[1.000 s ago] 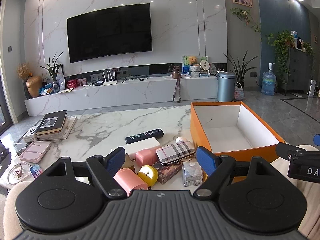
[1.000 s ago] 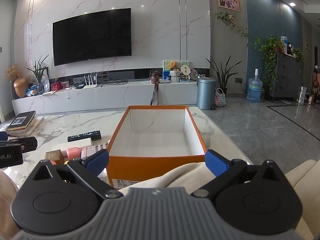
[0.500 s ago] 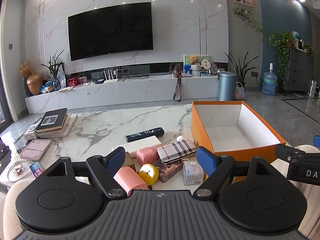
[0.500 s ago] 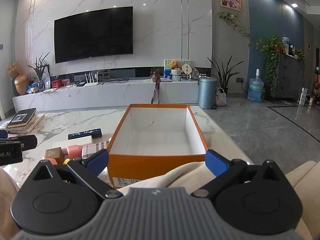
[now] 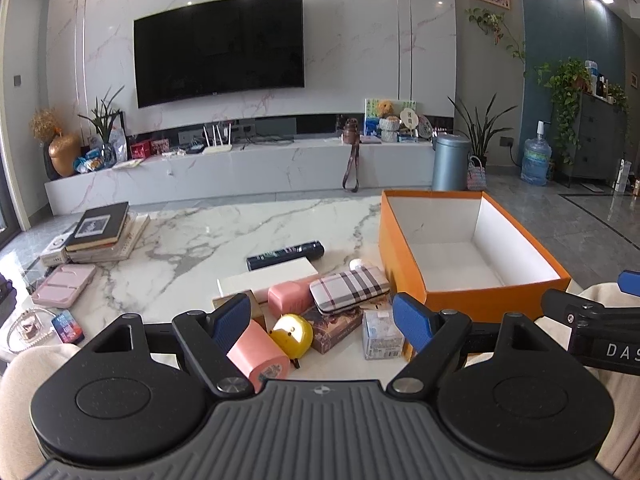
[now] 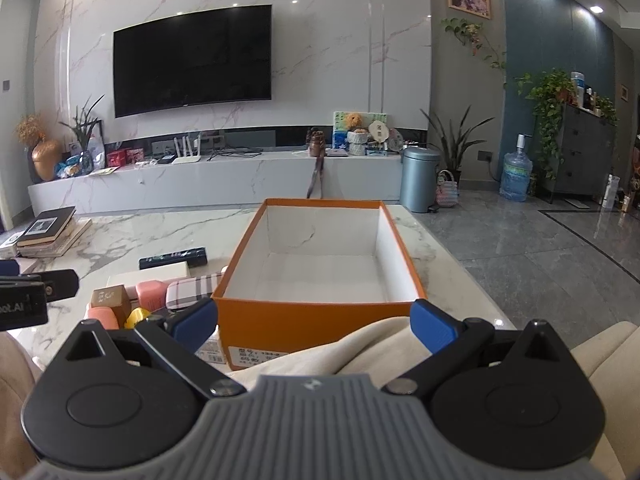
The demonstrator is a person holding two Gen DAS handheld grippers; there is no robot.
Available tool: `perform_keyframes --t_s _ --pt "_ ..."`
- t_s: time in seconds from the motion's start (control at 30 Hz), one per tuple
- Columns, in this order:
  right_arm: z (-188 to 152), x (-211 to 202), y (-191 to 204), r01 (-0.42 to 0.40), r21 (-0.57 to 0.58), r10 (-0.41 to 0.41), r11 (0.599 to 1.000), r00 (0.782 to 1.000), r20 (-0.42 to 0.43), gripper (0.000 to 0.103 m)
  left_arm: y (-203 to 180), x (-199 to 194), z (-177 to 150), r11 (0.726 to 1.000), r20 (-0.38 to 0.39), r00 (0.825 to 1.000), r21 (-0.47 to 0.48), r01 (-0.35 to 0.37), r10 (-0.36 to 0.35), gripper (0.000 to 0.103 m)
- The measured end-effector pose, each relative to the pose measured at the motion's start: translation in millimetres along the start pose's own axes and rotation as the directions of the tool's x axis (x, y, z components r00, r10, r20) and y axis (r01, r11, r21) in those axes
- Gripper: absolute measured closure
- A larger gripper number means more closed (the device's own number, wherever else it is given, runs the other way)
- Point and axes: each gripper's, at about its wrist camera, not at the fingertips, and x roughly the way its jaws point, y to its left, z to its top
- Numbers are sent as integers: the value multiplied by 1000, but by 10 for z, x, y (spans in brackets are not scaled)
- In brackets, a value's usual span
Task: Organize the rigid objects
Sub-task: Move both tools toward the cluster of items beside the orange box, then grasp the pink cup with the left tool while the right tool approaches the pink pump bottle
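An open orange box (image 5: 404,256) with a white, empty inside stands on the marble table; it also shows in the right wrist view (image 6: 316,322). Left of it lies a cluster: a plaid case (image 5: 349,289), a pink box (image 5: 289,298), a pink cylinder (image 5: 260,354), a yellow round object (image 5: 291,335), a white flat box (image 5: 266,280), a dark tube (image 5: 285,255) and a small clear box (image 5: 380,339). My left gripper (image 5: 322,318) is open, hovering near the cluster. My right gripper (image 6: 314,322) is open, in front of the orange box.
A stack of books (image 5: 100,232), a pink case (image 5: 64,285) and a bead tray (image 5: 28,324) lie at the table's left. Beige cloth (image 6: 360,350) lies under the right gripper. A TV wall, a bin (image 5: 450,164) and plants stand beyond the table.
Both views have shifted very slightly, with the scene sitting a little lower in frame. Nothing on the table has moved and both grippers stay open.
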Motion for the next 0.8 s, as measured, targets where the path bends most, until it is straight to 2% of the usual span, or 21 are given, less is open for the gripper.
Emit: perform_keyframes --t_s 0.27,0.3,0.37,0.43,0.57,0.8 --pt "71 169 64 -93 -7 93 996 995 -48 3 142 116 26 998 -71 996 -48 51 -55 13" --pt "91 208 87 -111 -4 110 994 992 -53 4 179 146 35 997 -86 994 -59 57 -62 13" --pt "157 312 160 -142 -10 141 990 988 -66 16 273 225 49 994 -121 990 -91 63 -74 16" --pt "209 436 245 -177 -20 174 984 981 -88 19 389 306 58 988 -148 984 -133 82 -102 25" --pt "283 699 453 -261 -20 255 965 955 -151 32 616 499 105 978 -212 972 -198 62 -104 42" --pt "338 1211 913 -383 -20 364 923 890 -275 51 1033 916 179 934 -337 933 -357 -4 -125 44"
